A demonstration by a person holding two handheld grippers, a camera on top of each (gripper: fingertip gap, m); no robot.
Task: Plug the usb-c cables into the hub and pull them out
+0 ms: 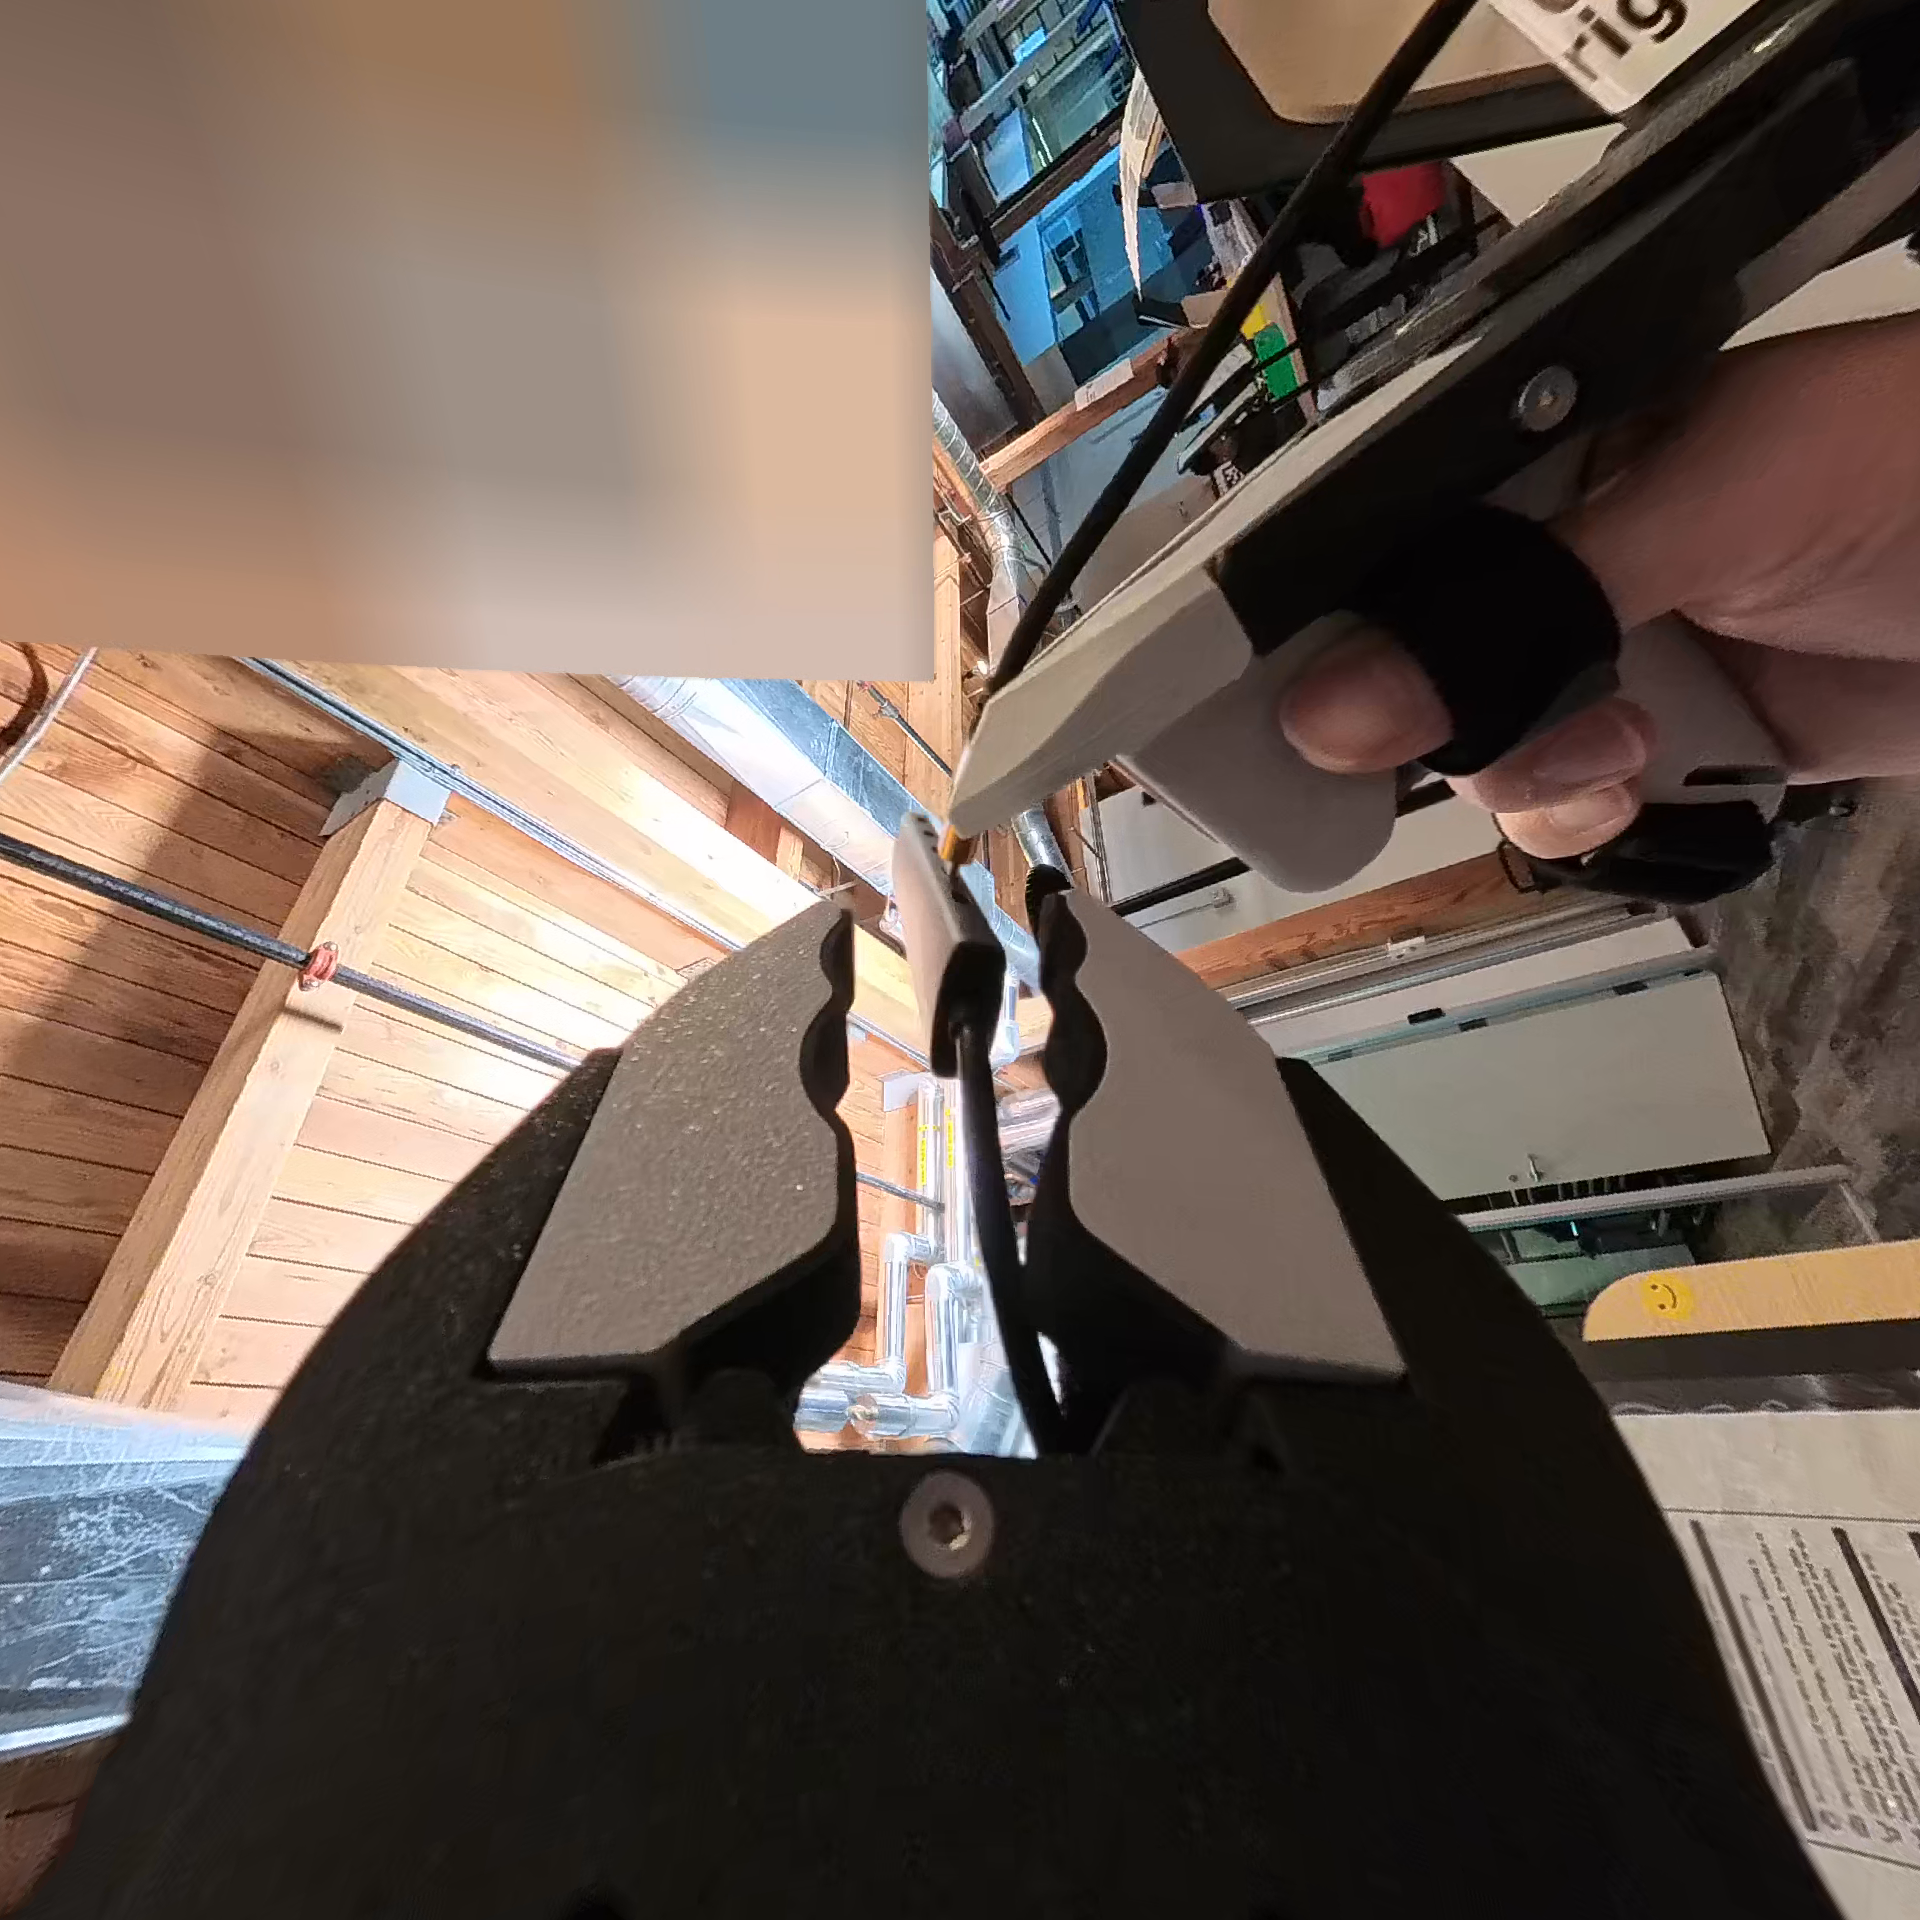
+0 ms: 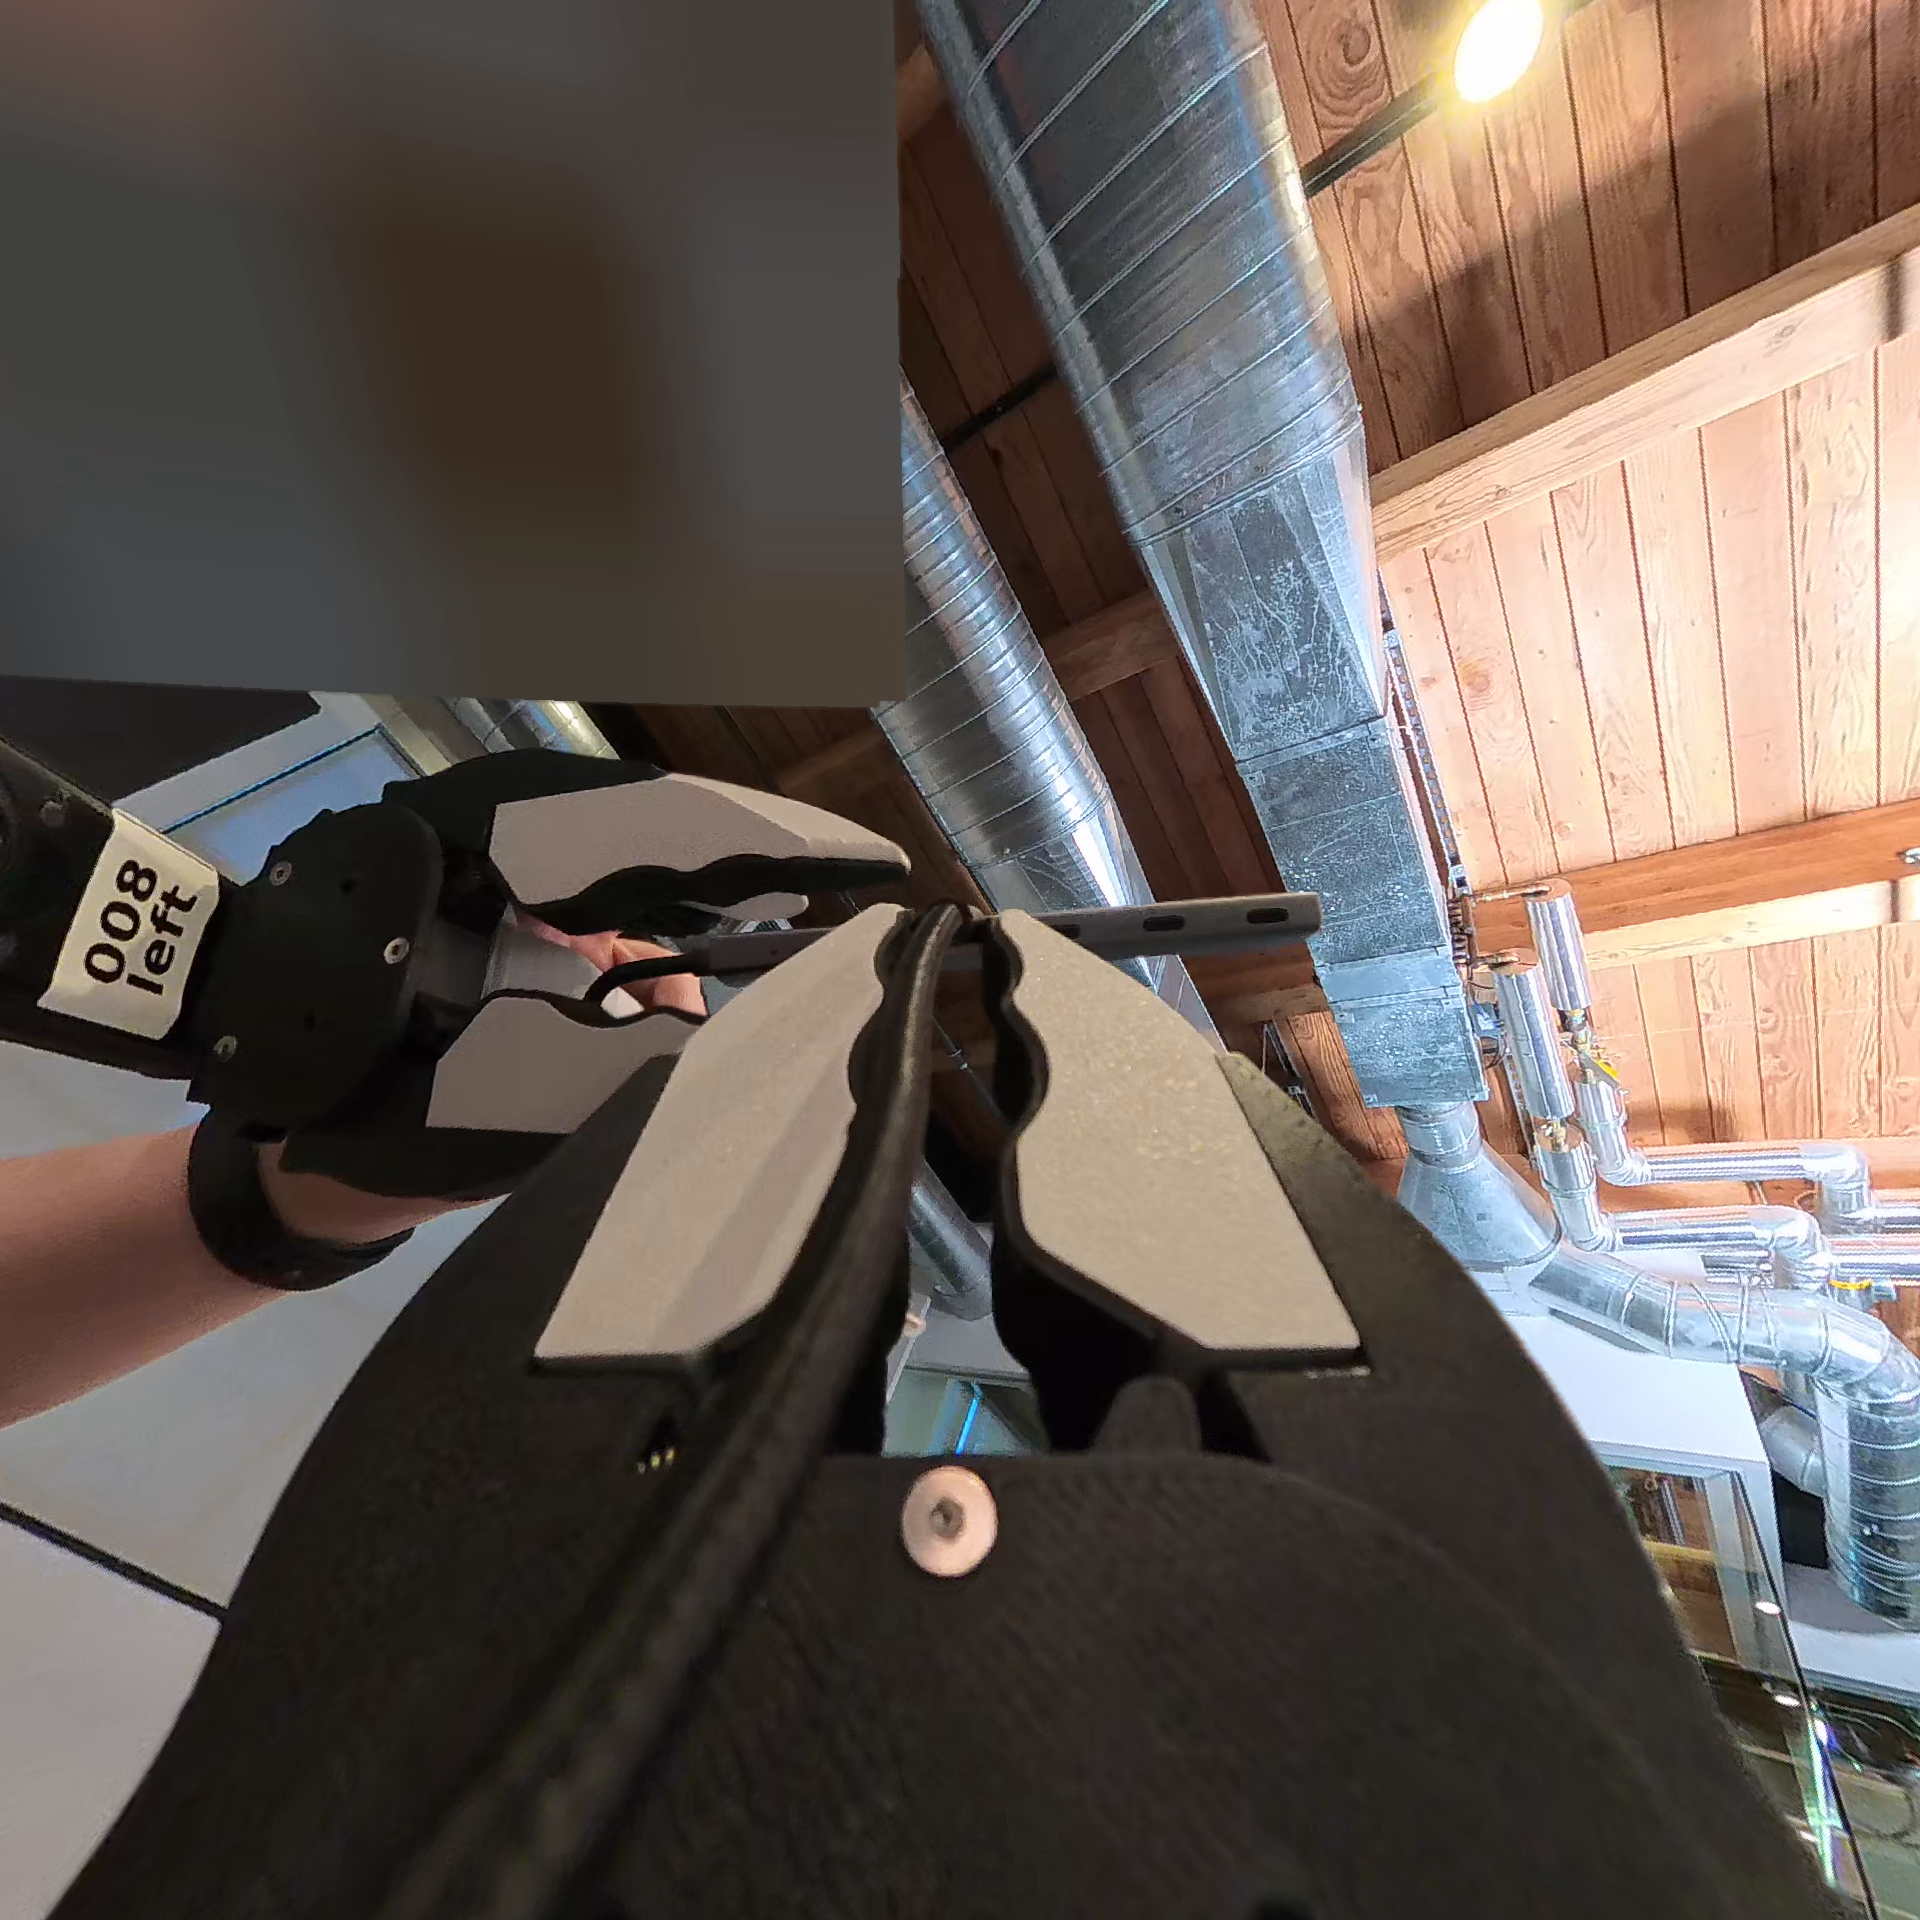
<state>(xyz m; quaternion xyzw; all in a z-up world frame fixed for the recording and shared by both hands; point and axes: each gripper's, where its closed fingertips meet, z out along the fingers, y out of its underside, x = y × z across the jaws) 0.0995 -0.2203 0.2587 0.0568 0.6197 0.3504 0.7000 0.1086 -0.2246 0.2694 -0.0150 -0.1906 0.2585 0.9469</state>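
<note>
A: Where is the hub [image 1: 935,909] sitting?

B: Up in the air, between the 2 fingers of the left hand-held gripper [image 1: 945,935]. In the left wrist view it is a slim grey bar with a black end piece, and its own black lead [image 1: 997,1226] runs back down between the fingers.

A: Is that gripper clamped on it?

B: The fingers are spread, with a gap showing on the hub's left side. Whether the right finger touches it, I cannot tell. In the right wrist view a person's hand [image 2: 613,951] shows behind that gripper, right by the hub's cabled end.

A: And the right hand-held gripper [image 2: 961,920]?

B: Its tips are pressed together on a black usb-c cable [image 2: 873,1195], which runs along the left finger in its own view. The tips sit right against the hub's long edge, where 2 slot-shaped ports show farther along to the right.

A: Is the plug in?

B: From the left wrist view the right gripper's pale tips meet the hub's far end, with a small gold-coloured bit [image 1: 951,847] at the contact. How deep it sits, I cannot tell.
</note>
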